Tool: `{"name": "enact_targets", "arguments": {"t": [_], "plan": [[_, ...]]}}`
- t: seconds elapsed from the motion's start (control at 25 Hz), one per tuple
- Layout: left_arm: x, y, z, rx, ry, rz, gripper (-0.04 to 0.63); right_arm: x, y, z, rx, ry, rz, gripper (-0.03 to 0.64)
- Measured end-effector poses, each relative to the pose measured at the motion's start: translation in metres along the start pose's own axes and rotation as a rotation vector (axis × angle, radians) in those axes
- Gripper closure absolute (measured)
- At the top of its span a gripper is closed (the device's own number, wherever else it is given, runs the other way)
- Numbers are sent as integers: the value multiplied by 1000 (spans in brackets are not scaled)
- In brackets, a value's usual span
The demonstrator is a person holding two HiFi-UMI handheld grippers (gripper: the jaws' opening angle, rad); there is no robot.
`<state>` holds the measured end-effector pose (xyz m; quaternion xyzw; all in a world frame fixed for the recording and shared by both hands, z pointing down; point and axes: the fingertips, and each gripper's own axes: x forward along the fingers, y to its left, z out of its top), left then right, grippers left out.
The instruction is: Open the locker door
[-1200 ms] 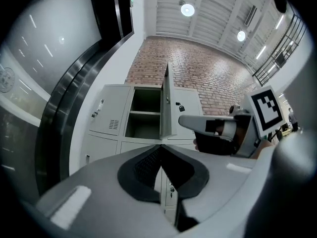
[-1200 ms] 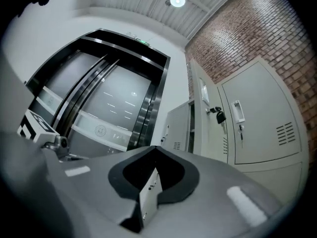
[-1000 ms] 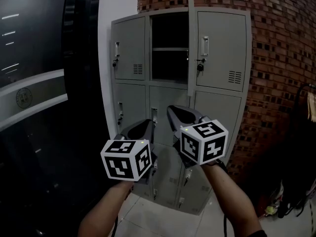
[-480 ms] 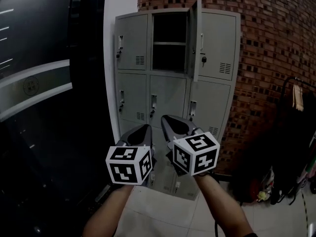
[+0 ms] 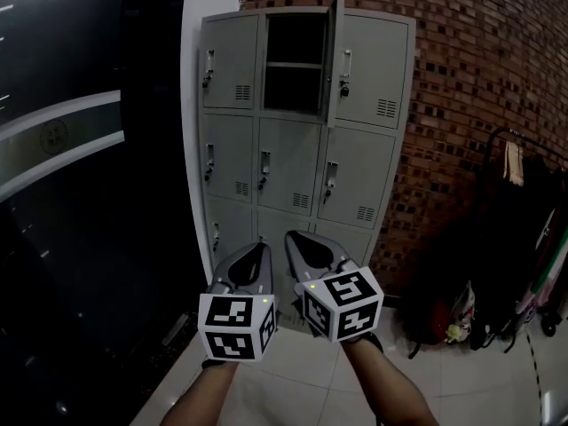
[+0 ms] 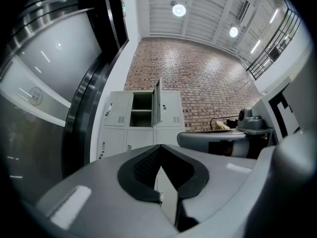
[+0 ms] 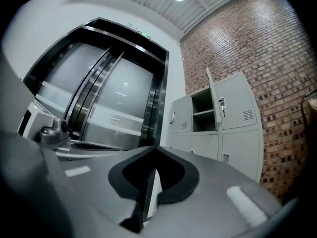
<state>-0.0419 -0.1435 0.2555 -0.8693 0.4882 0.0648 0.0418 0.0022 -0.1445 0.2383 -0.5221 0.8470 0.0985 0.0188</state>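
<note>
Our left tongs (image 5: 262,249) and right tongs (image 5: 292,237): shut, empty, well off the locker (image 5: 293,162). Its top-middle door (image 5: 332,60) juts edge-on; floor (image 5: 417,362) lies between.

brick wall (image 5: 479,78) behind | clothes rack (image 5: 522,162) right | tiled floor (image 5: 293,375) | dark glazed wall (image 5: 71,149) left

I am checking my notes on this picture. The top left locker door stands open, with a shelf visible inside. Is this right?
Not quite. The open door belongs to the top middle locker, not to the top left locker, which is closed. The shelf is indeed visible inside. The head view shows this.
</note>
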Motion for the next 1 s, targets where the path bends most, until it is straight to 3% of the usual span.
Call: {"name": "enact_targets", "arguments": {"t": [0.28, 1.0], "plan": [[-29, -28, -23, -22, 21, 24, 591, -42, 11, -12, -17, -7, -8, 614], [-54, -123, -53, -4, 57, 76, 591, -142, -15, -34, 22, -23, 20, 614]]}}
